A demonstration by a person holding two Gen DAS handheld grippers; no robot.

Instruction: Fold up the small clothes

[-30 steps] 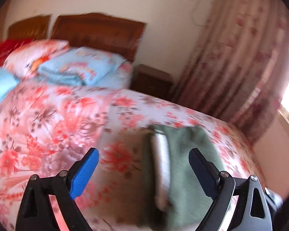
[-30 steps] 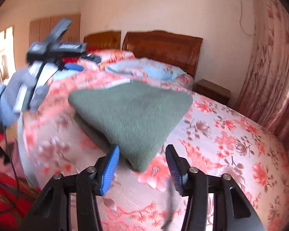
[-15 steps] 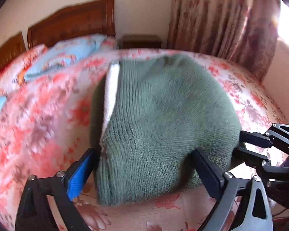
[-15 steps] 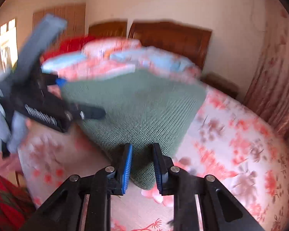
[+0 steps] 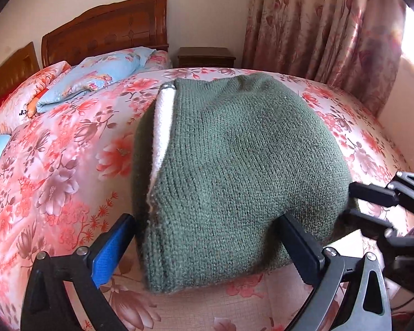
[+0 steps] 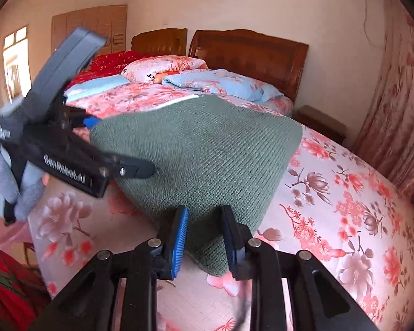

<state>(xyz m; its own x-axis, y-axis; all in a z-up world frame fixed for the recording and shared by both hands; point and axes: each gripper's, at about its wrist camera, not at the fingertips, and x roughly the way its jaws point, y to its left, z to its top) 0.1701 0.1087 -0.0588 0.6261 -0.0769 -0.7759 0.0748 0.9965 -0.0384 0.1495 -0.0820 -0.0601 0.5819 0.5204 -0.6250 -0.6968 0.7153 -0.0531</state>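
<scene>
where it lies, green knit (image 5: 243, 165) lengthwise toward headboard (image 5: 105, 30)

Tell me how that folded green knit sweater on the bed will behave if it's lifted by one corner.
The green sweater is a thick soft knit, so it will probably droop and its folded layers may fall open. It bulges over the floral bedspread, so it looks bulky but likely light. The ribbed knit should hardly slip between the right gripper pads, which are opening around its corner.

sweater (image 5: 234, 165): green knit, folded, on floral bedspread (image 5: 69, 151)
left gripper (image 5: 204, 237): jaws wide, straddling sweater's near edge
right gripper (image 5: 372, 207): at sweater's right corner
</scene>
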